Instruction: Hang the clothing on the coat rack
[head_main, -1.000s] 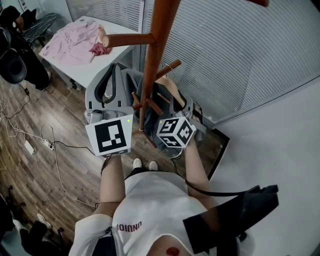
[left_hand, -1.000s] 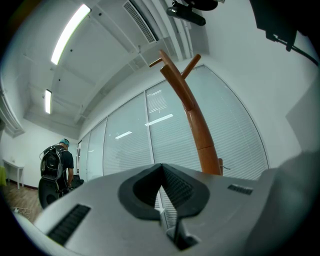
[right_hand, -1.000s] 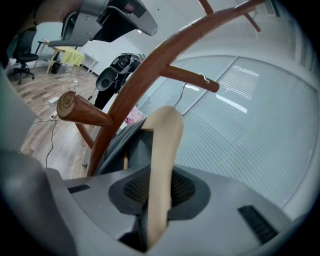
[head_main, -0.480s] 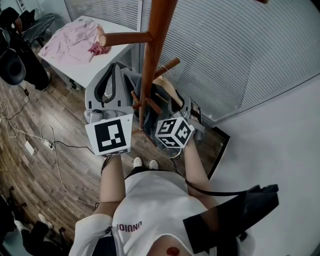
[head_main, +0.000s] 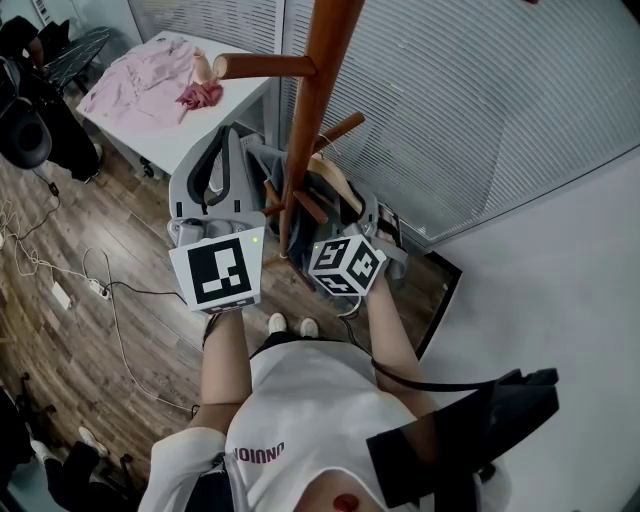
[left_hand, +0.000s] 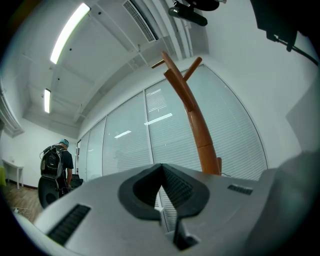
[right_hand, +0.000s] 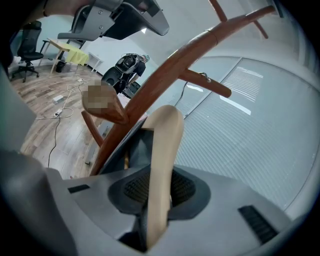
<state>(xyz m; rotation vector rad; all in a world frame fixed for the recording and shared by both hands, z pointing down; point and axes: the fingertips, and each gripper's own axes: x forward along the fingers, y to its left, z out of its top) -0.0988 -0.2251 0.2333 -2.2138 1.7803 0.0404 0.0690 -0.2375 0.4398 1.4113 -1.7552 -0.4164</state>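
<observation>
While your right claw (head_main: 350, 208) pinches the wooden hanger (head_main: 337, 172) beside the coat rack (head_main: 305, 120), the head view shows the dark grey clothing (head_main: 258, 160) bunched around the pole at 12 o'clock from your body. Your left claw (head_main: 222, 150) hovers just beside it at 11 o'clock. Pink garments (head_main: 150, 80) lie on a white table (head_main: 205, 135) at 10 o'clock, and cables (head_main: 110, 300) trail over the floor at 8 o'clock, well apart from the work.

Your left gripper view shows that claw pressed together on nothing and aimed up at the rack's top pegs (left_hand: 182, 75) at 1 o'clock. A person with a backpack (left_hand: 55, 165) stands far off at 8 o'clock.

Your right gripper view has the pads gripping one hanger arm, with the clothing draped beneath at 10 o'clock. A thin wire hook (right_hand: 202, 76) sits by a peg (right_hand: 210, 86) at 1 o'clock; whether it is seated cannot be told. Let go too soon and the lot likely drops. Holding one arm only, a tilt could slide the clothing off, and the lower pegs (right_hand: 102, 117) crowd the path and may snag it.
</observation>
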